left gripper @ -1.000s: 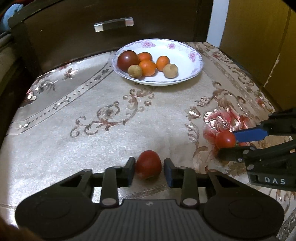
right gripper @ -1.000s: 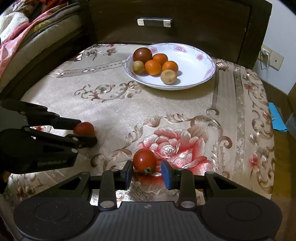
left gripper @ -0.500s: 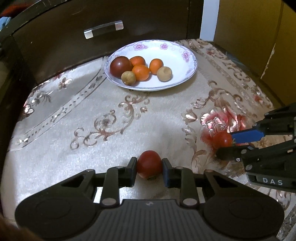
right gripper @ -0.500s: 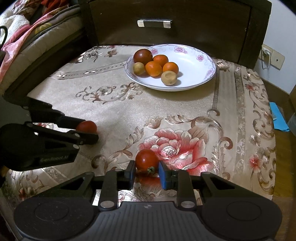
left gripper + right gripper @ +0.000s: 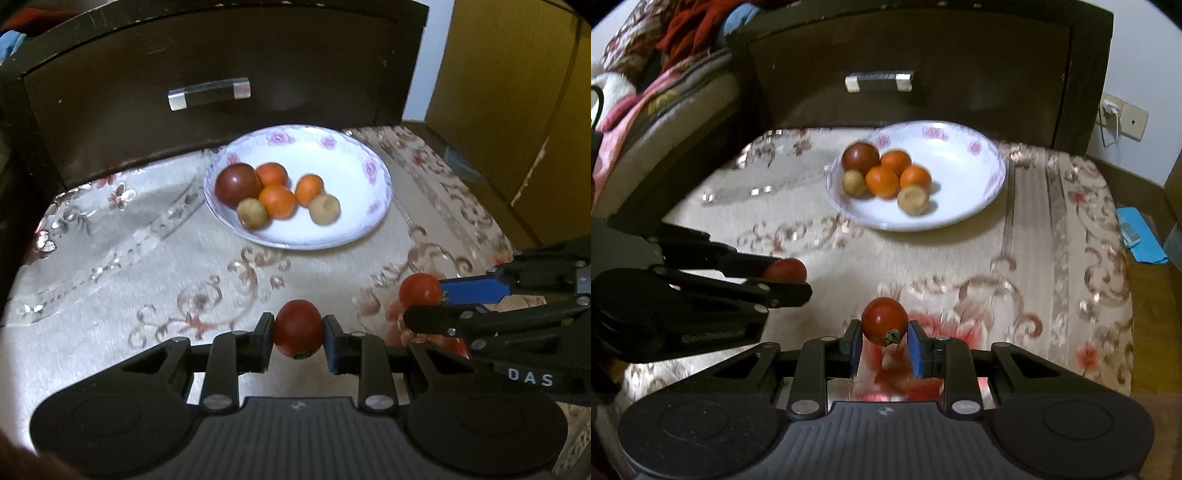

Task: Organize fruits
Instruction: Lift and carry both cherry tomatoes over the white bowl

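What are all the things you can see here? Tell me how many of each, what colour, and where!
red tomatoes: 2, red, one in the left hand-held gripper, one in the right hand-held gripper
plate: 1, white with pink flowers, far side of the table
dark tomato: 1, dark red, on the plate, left
oranges: 3, orange, middle of the plate
brown fruits: 2, tan, front of the plate
tablecloth: 1, beige with flowers, covering the table
drawer: 1, dark brown with silver handle, behind the plate
left hand-held gripper: 1, black, shut on a tomato
right hand-held gripper: 1, black, shut on a tomato
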{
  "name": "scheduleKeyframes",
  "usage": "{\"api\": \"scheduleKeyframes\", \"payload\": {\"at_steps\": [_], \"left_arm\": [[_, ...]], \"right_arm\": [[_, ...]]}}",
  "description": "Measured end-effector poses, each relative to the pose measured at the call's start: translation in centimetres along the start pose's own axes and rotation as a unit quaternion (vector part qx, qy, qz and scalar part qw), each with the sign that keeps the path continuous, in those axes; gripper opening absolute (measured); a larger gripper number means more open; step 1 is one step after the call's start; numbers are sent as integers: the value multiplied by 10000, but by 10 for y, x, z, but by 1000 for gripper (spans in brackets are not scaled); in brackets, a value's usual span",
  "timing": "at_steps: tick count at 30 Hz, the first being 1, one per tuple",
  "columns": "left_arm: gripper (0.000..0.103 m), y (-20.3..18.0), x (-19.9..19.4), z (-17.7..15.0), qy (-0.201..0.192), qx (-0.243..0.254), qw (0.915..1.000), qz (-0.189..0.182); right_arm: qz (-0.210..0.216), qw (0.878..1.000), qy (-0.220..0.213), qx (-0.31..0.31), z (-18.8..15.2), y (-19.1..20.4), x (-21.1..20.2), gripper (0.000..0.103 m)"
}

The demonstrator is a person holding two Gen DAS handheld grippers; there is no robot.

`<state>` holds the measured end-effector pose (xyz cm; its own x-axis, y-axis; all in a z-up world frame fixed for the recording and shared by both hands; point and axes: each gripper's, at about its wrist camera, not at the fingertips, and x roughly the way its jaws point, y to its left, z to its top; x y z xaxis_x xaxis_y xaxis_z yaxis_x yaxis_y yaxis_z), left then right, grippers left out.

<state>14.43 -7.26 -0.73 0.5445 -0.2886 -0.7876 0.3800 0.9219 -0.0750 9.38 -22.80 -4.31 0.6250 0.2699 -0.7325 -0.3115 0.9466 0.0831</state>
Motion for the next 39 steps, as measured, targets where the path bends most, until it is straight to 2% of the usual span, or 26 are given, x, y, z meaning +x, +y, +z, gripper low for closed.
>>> {"api": "scheduleKeyframes", "payload": {"at_steps": [20, 39], "left_arm": [[36, 3, 22, 55, -340, -128, 9993, -33], [36, 9, 45, 64, -260, -236, 9994, 24]], "right_arm": [[-18, 9991, -388, 188, 44, -20, 12, 19], [-116, 9990, -397, 195, 57, -34, 37, 21]]}}
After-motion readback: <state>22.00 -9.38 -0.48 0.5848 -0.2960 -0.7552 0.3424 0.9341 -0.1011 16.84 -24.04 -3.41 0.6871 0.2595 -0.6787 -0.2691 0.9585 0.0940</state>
